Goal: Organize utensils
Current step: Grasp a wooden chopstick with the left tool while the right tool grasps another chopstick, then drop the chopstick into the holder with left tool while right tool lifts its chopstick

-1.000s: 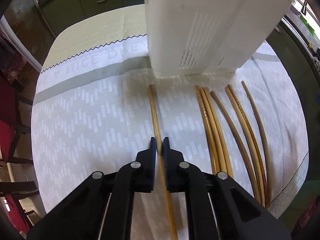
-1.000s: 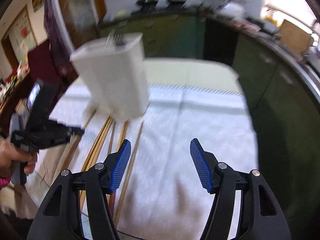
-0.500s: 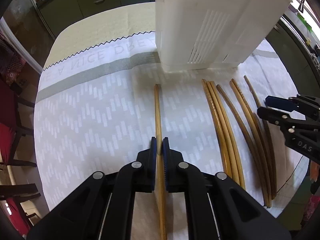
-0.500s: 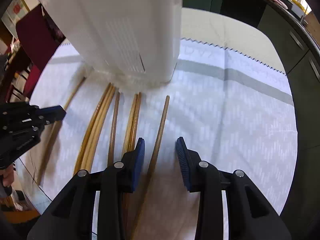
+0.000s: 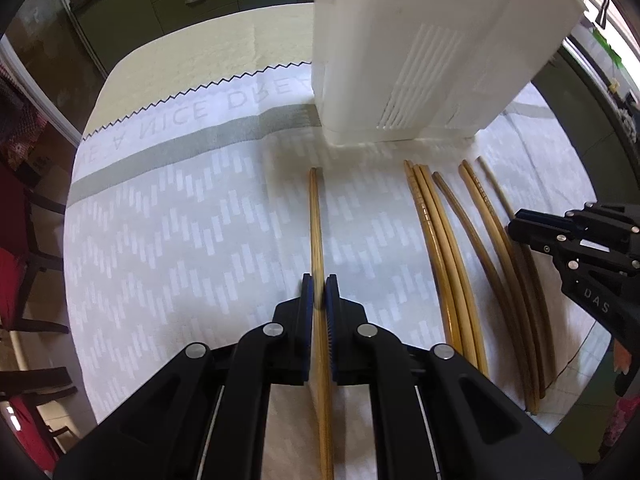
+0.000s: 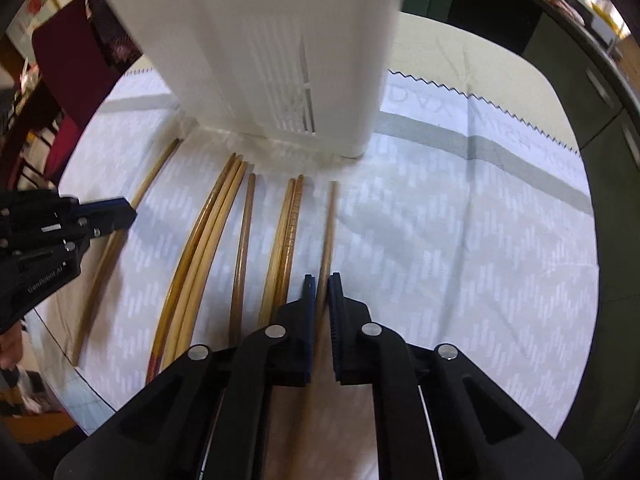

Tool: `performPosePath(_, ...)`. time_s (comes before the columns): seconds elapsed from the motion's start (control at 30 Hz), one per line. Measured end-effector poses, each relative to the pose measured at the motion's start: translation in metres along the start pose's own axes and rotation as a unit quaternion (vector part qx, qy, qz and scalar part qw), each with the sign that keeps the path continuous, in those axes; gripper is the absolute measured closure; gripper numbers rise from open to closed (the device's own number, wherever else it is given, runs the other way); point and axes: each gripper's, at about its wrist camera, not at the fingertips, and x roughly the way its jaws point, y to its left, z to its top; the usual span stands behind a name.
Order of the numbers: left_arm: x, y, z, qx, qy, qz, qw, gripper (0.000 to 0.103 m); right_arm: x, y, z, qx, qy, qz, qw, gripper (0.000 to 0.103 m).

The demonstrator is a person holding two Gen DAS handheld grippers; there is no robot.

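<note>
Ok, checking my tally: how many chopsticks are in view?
8 chopsticks: one in the left gripper, one in the right gripper, six lying between them. Others may hide in the white holder.

My left tool (image 5: 319, 294) is clamped on a slim, light-brown wooden chopstick (image 5: 315, 216) lying flat and alone, pointing at the tall white slotted plastic utensil holder (image 5: 420, 48) standing upright. My right tool (image 6: 322, 294) pinches the outermost stick (image 6: 329, 228) of the row. Between them lie the remaining wooden chopsticks (image 6: 208, 240), roughly parallel, some pale, some darker, ends near the holder's base
</note>
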Motion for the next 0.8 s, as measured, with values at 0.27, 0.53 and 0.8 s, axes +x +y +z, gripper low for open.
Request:
performPosePath(0.27,-0.009,0.015,0.002,-0.014,-0.021,-0.013,0.9996,0.097,-0.043,0.003,-0.017,0.003,-0.076,0.014,0.997,0.096)
performPosePath(0.53,-0.059,0.018,0.002,-0.010,-0.081,-0.020,0.9965,0.097,-0.102,-0.007,-0.036,0.004,-0.150,0.040,0.988,0.096)
performPosePath(0.8,-0.117,0.003,-0.012,0.004,-0.143,-0.022,0.9894,0.097,-0.137,-0.015,-0.050,0.010,-0.186,0.054,0.981,0.096)
